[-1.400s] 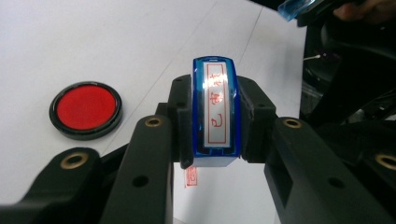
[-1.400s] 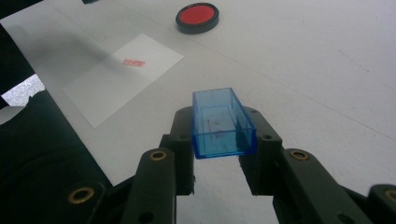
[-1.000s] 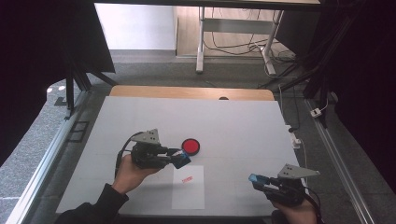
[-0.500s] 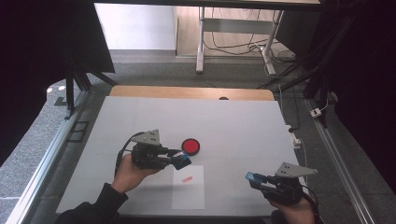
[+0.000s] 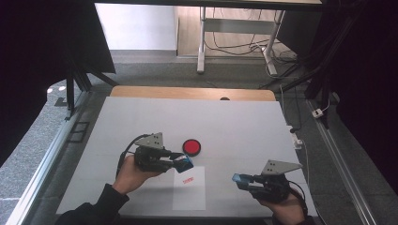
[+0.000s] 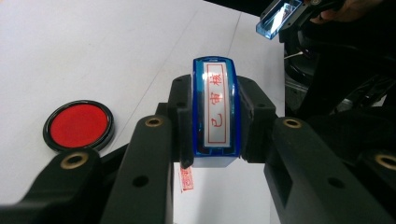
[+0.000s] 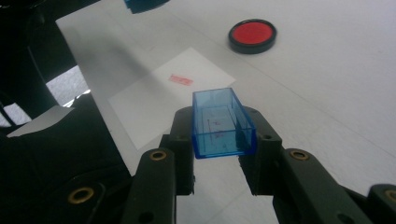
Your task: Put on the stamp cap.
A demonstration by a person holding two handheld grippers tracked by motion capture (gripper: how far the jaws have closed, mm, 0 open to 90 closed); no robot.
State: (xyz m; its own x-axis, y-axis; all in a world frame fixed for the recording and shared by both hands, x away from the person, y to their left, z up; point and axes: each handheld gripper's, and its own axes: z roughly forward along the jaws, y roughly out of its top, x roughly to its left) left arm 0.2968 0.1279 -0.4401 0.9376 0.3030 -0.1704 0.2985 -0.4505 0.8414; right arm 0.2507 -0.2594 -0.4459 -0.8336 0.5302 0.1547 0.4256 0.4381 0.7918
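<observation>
- While your left hand (image 5: pixel 129 174) rests on the white table (image 5: pixel 234 122), your left gripper (image 5: pixel 184 162) pinches a blue stamp (image 6: pixel 215 112) between its jaws; in the left gripper view the stamp's white label with red characters faces up, with a black pad pressed against each side.
- At about 1 o'clock from that stamp in the high view, near but apart from it, you have the round red ink pad (image 5: pixel 191 147) in its black case, lying flat on the table.
- Just under the stamp's tip lies the white sheet of paper (image 5: pixel 190 192), and a small red stamped mark (image 5: pixel 187 179) sits near its top edge; in the right gripper view the mark (image 7: pixel 180 80) lies at 11 o'clock from the jaws.
- Over at 4 o'clock from the ink pad, well apart from it, your right gripper (image 5: pixel 240 178) clamps the clear blue stamp cap (image 7: pixel 222 122) between its jaws, open end up, held just off the right edge of the paper.
- Your right hand (image 5: pixel 281 208) sits at the table's near edge.
</observation>
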